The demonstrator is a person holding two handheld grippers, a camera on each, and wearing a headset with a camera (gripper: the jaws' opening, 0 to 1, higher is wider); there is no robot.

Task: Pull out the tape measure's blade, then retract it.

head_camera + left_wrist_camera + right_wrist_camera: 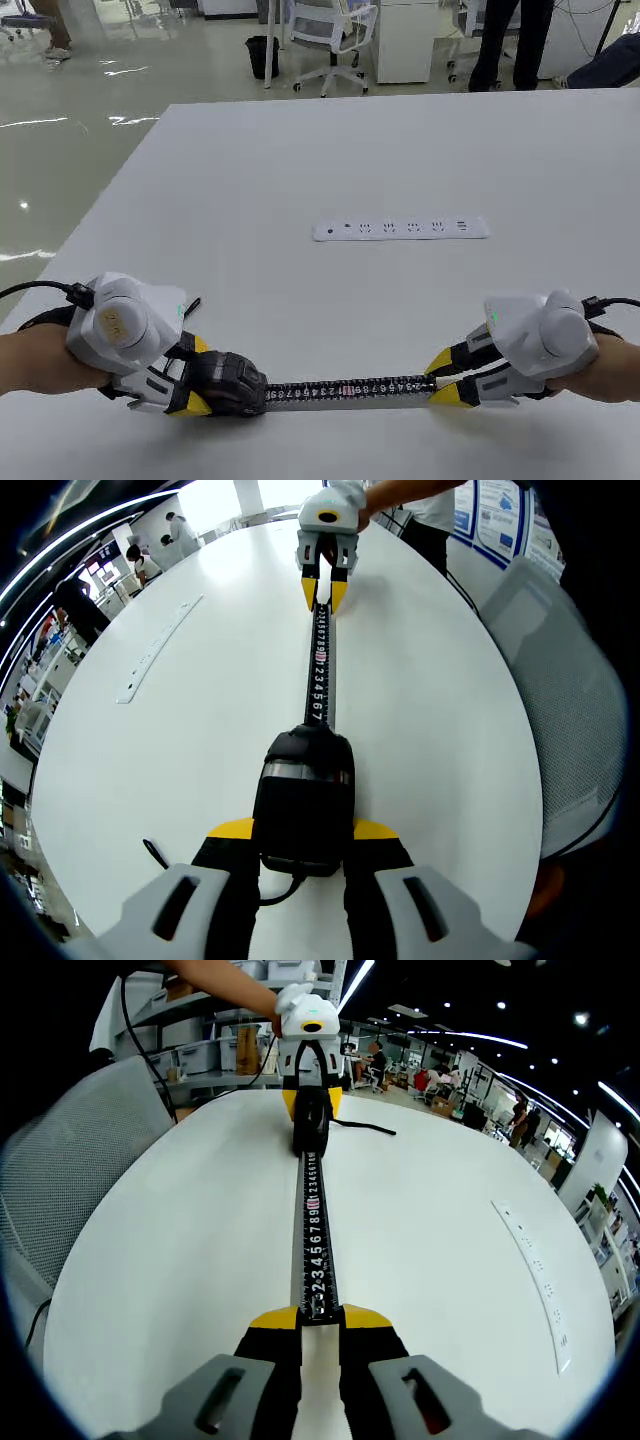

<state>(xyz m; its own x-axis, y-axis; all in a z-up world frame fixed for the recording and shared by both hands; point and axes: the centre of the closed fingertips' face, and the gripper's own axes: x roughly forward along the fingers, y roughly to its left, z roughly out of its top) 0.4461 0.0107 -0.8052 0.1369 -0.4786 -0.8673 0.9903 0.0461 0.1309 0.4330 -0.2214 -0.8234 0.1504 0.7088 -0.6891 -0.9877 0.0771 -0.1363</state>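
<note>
My left gripper [205, 380] [300, 832] is shut on the black tape measure case [232, 383] [303, 790] near the table's front edge. The black blade with white numbers [350, 390] [318, 670] [313, 1235] runs straight out of the case along the table top. My right gripper [443, 378] [320, 1316] is shut on the blade's free end, facing the left one. In the right gripper view the case [310, 1120] and the left gripper [308, 1100] sit at the far end of the blade. The right gripper [323, 588] appears far off in the left gripper view.
A white power strip [401, 228] [155, 650] [533, 1285] lies flat on the white table [380, 160], beyond the blade. A thin black strap [365, 1127] trails from the case. A mesh office chair [335, 35] and a dark bin [263, 55] stand past the far edge.
</note>
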